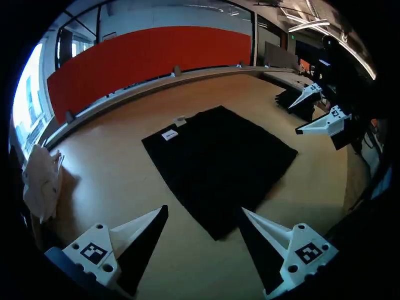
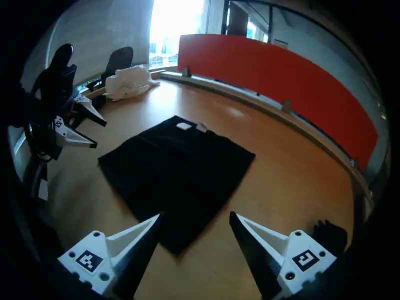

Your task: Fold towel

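— What is seen, from the largest thing down?
— A wooden table (image 1: 115,170) is seen, backed by a red screen (image 1: 150,55). A black towel (image 1: 220,160) is laid flat on the middle of the table.
— And beside it?
— A heap of white cloth (image 1: 42,180) is left near the table's edge, well apart from the towel.
— The grippers?
— The left gripper (image 1: 204,208) is held at one towel corner, jaws spread wide, nothing gripped. The right gripper (image 2: 195,214) is held at another corner, likewise open and empty. A small white label (image 1: 170,134) is seen on the towel.
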Motion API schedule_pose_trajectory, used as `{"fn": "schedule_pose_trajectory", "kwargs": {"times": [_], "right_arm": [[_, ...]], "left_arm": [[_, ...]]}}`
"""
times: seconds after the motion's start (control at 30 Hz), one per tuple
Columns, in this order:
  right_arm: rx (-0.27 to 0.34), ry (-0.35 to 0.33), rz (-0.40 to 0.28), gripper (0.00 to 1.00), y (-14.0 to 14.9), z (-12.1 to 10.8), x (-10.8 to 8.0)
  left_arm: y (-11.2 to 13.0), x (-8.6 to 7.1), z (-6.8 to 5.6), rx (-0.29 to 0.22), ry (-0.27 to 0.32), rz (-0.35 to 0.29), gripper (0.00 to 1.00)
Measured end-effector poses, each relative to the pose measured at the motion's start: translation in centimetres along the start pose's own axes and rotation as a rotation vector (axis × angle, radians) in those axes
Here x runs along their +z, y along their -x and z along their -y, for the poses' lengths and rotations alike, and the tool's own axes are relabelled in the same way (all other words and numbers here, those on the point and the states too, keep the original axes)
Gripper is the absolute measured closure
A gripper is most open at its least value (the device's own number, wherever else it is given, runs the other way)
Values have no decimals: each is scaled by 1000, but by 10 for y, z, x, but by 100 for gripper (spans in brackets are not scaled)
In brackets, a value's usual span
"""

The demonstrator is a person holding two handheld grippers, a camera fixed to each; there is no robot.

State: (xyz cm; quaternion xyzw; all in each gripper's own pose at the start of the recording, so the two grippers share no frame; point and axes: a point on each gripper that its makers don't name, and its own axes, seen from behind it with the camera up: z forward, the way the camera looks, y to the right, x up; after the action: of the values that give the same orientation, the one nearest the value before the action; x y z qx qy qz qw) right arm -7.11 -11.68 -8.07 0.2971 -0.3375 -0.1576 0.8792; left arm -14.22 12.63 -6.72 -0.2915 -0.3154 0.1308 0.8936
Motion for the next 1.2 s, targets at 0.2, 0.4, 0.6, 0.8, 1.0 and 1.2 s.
{"fn": "schedule_pose_trajectory", "kwargs": {"times": [0.2, 0.4, 0.6, 0.8, 1.0, 1.2], "right_arm": [[-3, -14, 31, 2, 16, 5, 8], [-5, -29, 52, 2, 27, 10, 15], [-12, -45, 78, 2, 38, 15, 17], [-13, -58, 96, 2, 47, 19, 19], [-16, -66, 107, 2, 51, 20, 20], [-23, -80, 123, 7, 58, 23, 21]], "left_arm": [[15, 9, -5, 1, 12, 30, 3], [27, 17, -12, 14, 31, 57, 2], [38, 21, -19, 33, 44, 85, 2], [46, 25, -23, 34, 49, 111, 3], [52, 27, -24, 25, 47, 127, 3], [56, 30, -26, 33, 51, 144, 3]]}}
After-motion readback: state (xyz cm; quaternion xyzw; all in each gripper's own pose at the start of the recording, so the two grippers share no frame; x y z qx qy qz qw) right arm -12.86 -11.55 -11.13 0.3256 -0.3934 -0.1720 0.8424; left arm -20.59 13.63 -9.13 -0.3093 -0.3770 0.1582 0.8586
